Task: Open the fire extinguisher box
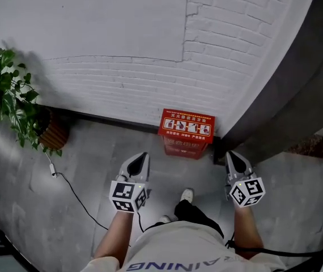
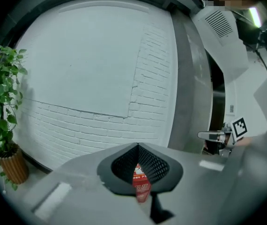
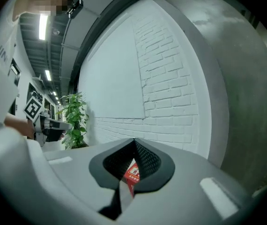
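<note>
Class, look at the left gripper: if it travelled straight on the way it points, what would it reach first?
Most likely the red fire extinguisher box: it sits dead ahead of the left gripper, framed beneath its closed jaw tips, nothing showing between. Depth is unclear.

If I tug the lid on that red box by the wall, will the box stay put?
Probably rigid: the red box shows straight, square edges. It stands low and flat on the floor, so tipping seems unlikely. Backed by the brick wall, it should resist pushes, but a pull may slide it.
</note>
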Motion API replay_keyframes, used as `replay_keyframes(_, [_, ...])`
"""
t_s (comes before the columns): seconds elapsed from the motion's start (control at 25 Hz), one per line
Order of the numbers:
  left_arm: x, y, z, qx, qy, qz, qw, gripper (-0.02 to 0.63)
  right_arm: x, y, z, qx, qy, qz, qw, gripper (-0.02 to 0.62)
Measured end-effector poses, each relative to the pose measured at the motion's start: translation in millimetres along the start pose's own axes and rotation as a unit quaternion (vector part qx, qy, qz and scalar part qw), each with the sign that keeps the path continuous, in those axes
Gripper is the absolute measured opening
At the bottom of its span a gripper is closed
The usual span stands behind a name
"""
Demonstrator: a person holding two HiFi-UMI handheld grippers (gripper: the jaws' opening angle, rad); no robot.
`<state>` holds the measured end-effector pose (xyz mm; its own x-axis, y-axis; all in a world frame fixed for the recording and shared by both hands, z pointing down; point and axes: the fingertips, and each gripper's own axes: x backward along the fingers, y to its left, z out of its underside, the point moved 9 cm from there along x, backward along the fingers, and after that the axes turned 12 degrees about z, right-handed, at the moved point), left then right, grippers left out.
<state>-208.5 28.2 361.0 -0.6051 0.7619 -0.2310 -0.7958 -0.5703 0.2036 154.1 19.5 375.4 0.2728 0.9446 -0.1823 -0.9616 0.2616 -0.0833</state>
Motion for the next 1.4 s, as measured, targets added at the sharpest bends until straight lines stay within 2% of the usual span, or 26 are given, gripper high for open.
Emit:
replay_keyframes(0.2, [-64,13,-12,-0.013,0.019,-0.005,0.9997,0.003,-54,-34,7,-0.011,0.022,-0.012,1.0,0.003])
replay_keyframes(0.32, [-102,20,-11,-0.005,0.035,-0.003,0.9994,0.003,-84,-52,16,-0.014,0.036,-0.012,0.999,0.003])
replay_keyframes(0.56, [-165,40,22,0.001,0.069,0.009,0.9976,0.003,-122,-71,56,-0.03,0.064,-0.002,0.998,0.003])
replay_keyframes(0.84, [-234,79,130,-0.012,0.113,0.05,0.9922,0.003,-162,-82,160,-0.03,0.102,0.03,0.994,0.003])
replay_keyframes(1.12, [-271,107,229,-0.006,0.117,0.061,0.9912,0.003,-202,-81,279,-0.038,0.136,0.059,0.988,0.003])
replay_keyframes(1.28, [-278,117,269,-0.006,0.117,0.059,0.9914,0.003,-229,-84,337,-0.038,0.158,0.071,0.984,0.003])
replay_keyframes(1.4, [-272,124,285,-0.004,0.122,0.059,0.9908,0.003,-244,-87,361,-0.036,0.17,0.079,0.982,0.003])
